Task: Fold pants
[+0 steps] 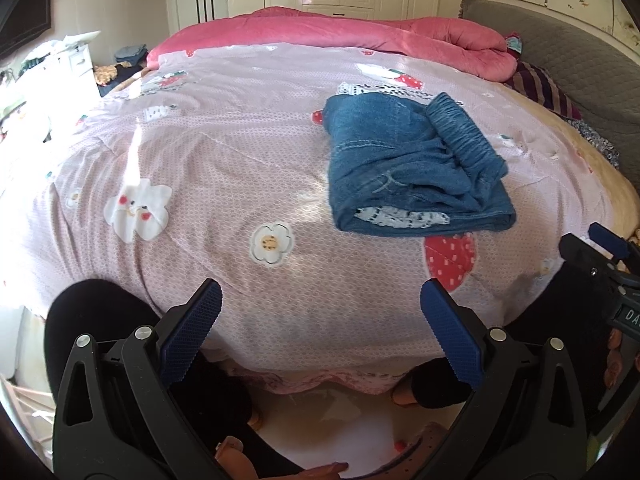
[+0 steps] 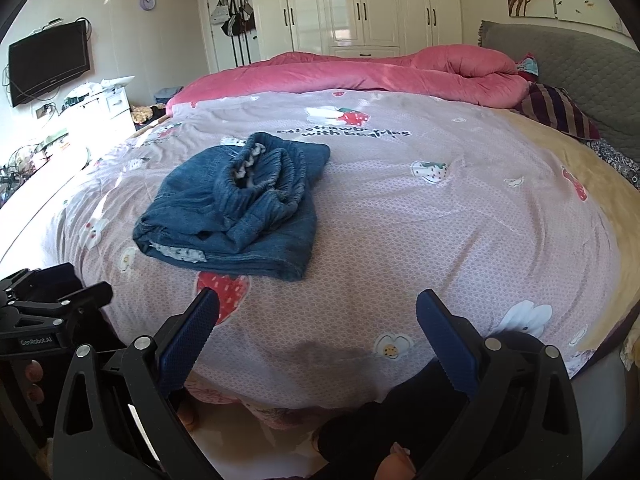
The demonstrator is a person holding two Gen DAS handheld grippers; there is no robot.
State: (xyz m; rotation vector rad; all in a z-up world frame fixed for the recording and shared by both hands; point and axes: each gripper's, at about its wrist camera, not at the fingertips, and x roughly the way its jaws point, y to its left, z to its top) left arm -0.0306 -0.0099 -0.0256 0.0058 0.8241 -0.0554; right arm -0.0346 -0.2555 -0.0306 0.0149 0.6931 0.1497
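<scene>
Blue ribbed pads up front on both tools. Nearest the lens, the left gripper has its jaws spread wide with nothing between them, held above the bed's near edge, with black-clad legs and pale floor below. Same story for the right gripper: jaws wide apart, nothing held, hanging over the near edge of the sheet. Each tool shows at the margin of the other's view, the right one at the left camera's right edge, the left one at the right camera's left edge.

Moving out, the pink printed sheet covers the bed, dotted with white flowers, rabbits and a red strawberry just in front of the garment. On it lie the blue jeans, folded into a compact bundle with the elastic waistband bunched on top and a strip of patterned lining showing at the near fold. They sit apart from both tools, touched by neither.

Further back, a pink quilt is heaped across the far side. A striped pillow rests against the grey headboard on the right. Beyond them stand white wardrobes, and a black television hangs on the left wall.
</scene>
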